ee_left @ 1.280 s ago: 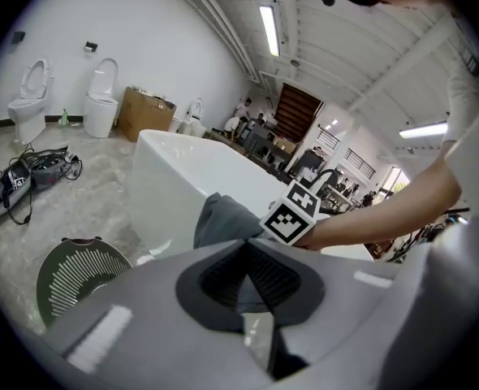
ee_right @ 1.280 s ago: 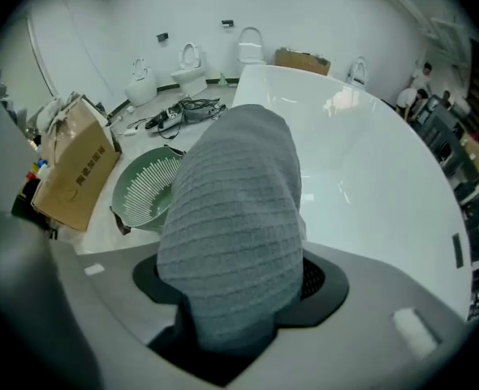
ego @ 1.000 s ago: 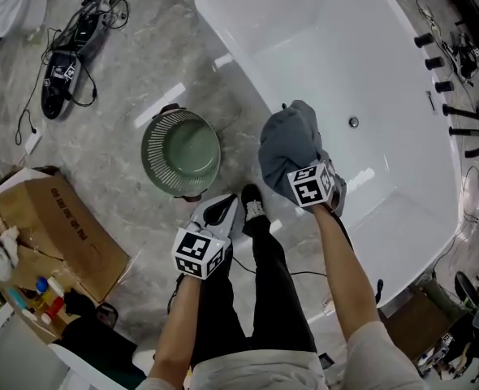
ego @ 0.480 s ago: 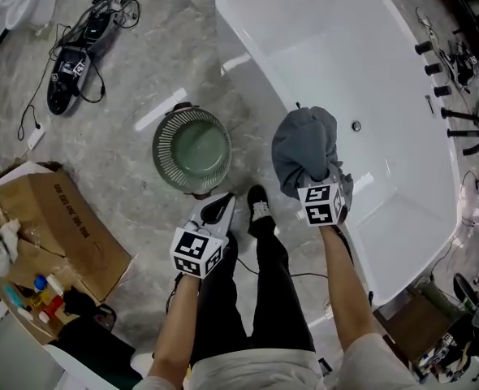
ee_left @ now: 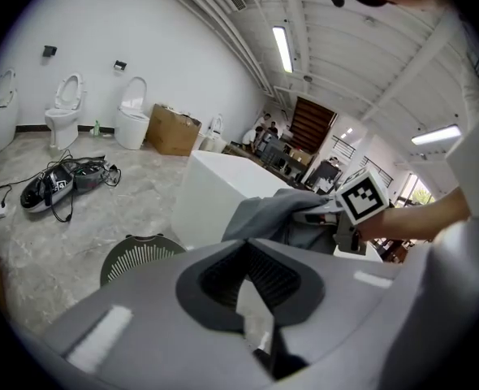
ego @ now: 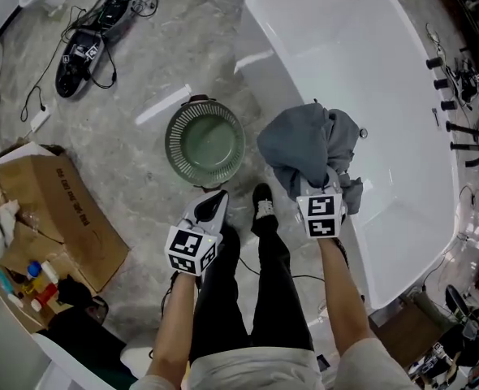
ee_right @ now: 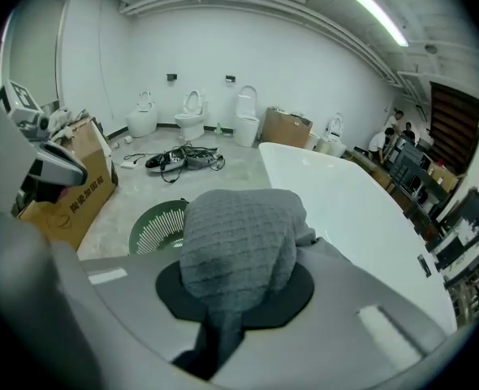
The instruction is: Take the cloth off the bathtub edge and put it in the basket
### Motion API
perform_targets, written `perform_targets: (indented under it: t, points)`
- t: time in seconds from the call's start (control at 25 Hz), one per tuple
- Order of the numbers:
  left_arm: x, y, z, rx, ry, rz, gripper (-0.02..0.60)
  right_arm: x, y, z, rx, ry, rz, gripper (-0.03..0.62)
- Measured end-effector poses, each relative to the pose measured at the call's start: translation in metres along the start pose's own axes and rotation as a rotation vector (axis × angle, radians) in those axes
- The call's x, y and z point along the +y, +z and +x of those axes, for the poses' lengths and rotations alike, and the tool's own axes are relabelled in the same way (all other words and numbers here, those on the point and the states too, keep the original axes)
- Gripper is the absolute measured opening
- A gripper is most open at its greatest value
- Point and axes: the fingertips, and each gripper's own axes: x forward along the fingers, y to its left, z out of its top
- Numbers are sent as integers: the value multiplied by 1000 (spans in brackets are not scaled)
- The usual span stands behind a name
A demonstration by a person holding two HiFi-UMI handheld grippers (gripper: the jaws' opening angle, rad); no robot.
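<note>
The grey cloth [ego: 307, 146] is clamped in the right gripper [ee_right: 222, 330] above the bathtub [ego: 337, 47] edge, near the green basket [ego: 174, 128]; the left gripper [ego: 211, 210] is seen closed, empty

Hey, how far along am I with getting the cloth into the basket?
Done: the cloth is lifted off the tub. In hand: the right gripper is clamped on it, above the tub edge. Still to do: carry it to the basket, which looks empty, and release.
</note>
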Motion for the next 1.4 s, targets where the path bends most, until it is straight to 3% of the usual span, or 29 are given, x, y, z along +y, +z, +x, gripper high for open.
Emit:
perform_targets:
  t: [0.52, 1.4]
  points:
    - [51, -5, -38, -50, 91, -57, 58, 83, 70, 5, -116, 132, -6, 38]
    - [100, -31, -86, -93, 178, -149, 57, 211, 132, 25, -191, 338, -66, 38]
